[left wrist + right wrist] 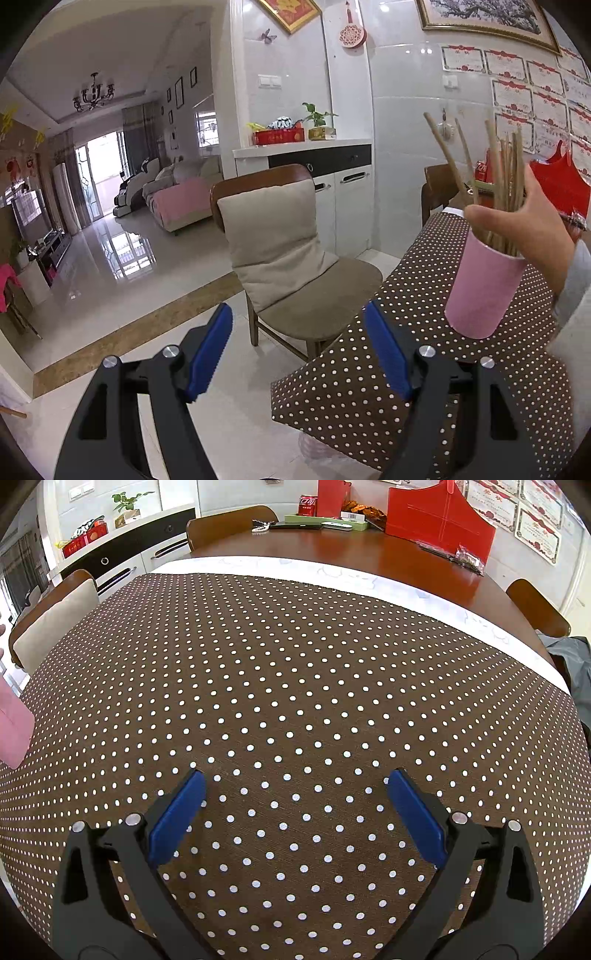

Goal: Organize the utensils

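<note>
A pink cup (484, 286) stands on the brown polka-dot tablecloth (369, 369) near the table's corner, at the right of the left wrist view. Several bamboo chopsticks (506, 173) stick out of it. A bare hand (535, 218) grips the chopsticks at the cup's rim. My left gripper (297, 325) is open and empty, over the table's corner, left of and short of the cup. My right gripper (295, 786) is open and empty, low over the polka-dot cloth (295, 664). The cup's pink side (13, 731) shows at the far left edge of the right wrist view.
A wooden chair with a beige cushion (280, 251) stands at the table's left side. At the table's far end are a red folder (439, 517), a cola can (307, 505), a green tray (325, 522) and a small packet (469, 559). More chairs (229, 522) ring the table.
</note>
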Demonstrator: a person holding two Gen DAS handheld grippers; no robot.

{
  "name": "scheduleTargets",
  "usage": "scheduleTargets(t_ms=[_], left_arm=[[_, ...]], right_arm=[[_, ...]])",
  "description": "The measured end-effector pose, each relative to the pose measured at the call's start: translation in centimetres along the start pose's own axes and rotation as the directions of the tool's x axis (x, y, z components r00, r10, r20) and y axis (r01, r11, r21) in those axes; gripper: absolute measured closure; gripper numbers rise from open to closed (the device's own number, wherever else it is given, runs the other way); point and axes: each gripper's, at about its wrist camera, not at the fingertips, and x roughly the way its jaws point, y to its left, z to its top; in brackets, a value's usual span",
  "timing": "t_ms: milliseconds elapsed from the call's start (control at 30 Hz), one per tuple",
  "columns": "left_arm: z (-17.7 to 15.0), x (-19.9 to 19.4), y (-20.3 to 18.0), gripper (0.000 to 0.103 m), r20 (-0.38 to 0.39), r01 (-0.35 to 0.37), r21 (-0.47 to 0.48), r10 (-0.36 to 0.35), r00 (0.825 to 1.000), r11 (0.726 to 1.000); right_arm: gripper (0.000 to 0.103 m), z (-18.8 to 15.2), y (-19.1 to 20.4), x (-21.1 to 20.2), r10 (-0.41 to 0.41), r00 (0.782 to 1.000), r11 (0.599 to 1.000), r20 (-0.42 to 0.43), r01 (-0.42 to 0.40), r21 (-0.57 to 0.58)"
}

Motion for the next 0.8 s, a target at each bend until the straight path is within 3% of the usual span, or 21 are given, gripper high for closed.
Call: scheduleTargets(t_ms=[400, 800], left_arm=[[-0.6, 1.9, -3.1, 0.030, -0.039, 0.074, 0.052, -0.072, 0.997, 0.996], [-0.6, -0.8, -4.2, 0.030, -0.007, 0.027, 0.048, -0.027, 1.000, 0.998]], right_arm=[[0.006, 0.1, 0.0, 0.0, 0.000, 1.000, 1.000, 0.000, 0.000, 0.000], [0.006, 0.0, 0.0, 0.0, 0.000, 1.000, 1.000, 0.000, 0.000, 0.000]])
